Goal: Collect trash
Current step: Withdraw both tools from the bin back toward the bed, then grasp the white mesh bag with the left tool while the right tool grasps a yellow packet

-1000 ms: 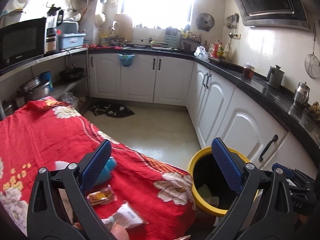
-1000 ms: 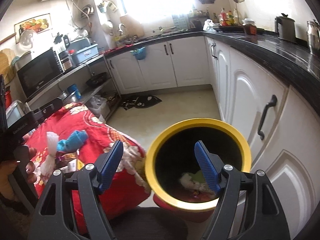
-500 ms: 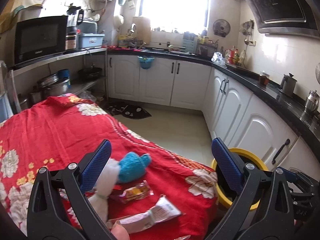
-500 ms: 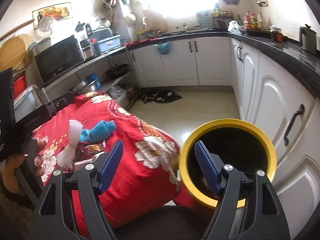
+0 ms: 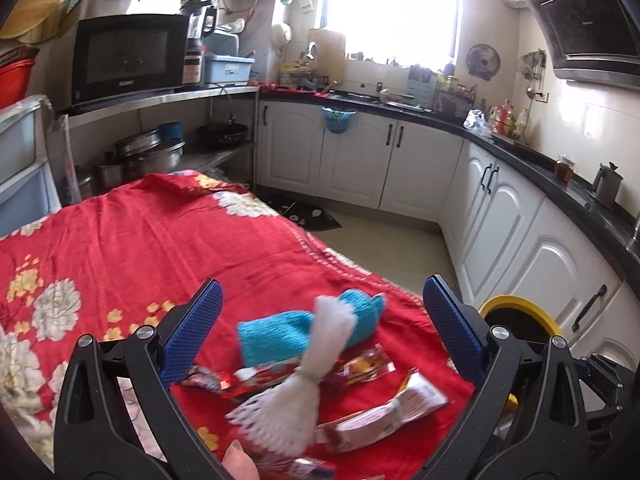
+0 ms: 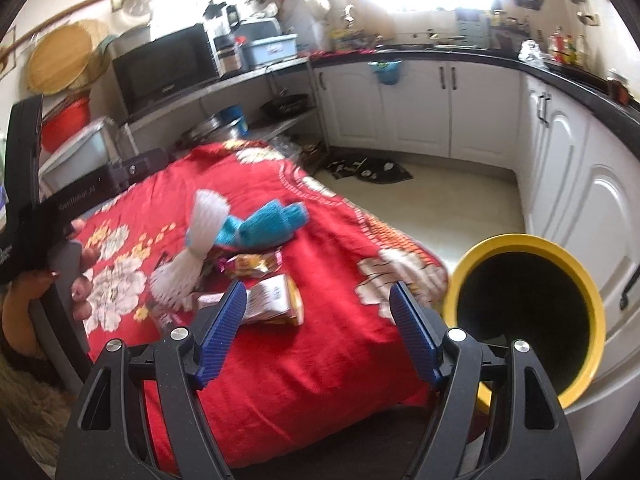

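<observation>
Wrappers between the open left claw fingers

Cloth showing red with white and yellow flowers; sock showing turquoise; foam net showing white; bin showing yellow rim, black interior; finger pads showing blue.

Daylight is flooding from the window, blowing it out white; glare is streaking the black countertop; fisheye is bending edges, corners darkening; foam net is blurring.
</observation>
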{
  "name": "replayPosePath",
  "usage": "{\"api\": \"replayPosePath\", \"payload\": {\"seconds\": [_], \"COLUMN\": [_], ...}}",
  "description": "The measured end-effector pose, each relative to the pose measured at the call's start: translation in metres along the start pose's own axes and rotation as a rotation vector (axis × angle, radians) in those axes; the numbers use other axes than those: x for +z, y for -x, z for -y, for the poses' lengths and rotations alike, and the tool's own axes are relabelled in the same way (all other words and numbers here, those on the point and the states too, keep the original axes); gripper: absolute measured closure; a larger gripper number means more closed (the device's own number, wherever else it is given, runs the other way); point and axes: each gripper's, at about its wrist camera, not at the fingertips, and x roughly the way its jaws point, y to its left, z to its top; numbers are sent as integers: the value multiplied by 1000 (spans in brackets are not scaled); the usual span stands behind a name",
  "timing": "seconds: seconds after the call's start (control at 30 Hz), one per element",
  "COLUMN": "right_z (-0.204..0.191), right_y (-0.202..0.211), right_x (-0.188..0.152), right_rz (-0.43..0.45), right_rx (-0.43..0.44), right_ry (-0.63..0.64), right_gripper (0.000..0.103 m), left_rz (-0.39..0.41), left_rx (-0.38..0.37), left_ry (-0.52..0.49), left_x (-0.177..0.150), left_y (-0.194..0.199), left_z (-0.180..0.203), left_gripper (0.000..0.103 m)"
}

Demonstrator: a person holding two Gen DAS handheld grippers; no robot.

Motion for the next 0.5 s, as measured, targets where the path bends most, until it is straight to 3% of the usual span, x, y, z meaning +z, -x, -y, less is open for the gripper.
{"api": "replayPosePath", "payload": {"seconds": [0.17, 0.3, 0.5], "right_z": [-21, -37, -32], "right_y": [-17, -27, -49], "right_x": [-5, -8, -10], "right_rz": [-50, -83, -129], "right_rx": [31, 57, 70], "right_ry": [67, 114, 75], "right_gripper": [32, 32, 32], "left_rz": [-33, -89, -198], "left_rx": [14, 5, -61], "left_ry": [-11, -4, 20], "left_x": [-8, -17, -37], "left_y": [1, -2, -10], "left_z": [-17, -29, -41], "left_gripper": [11, 24, 40]}}
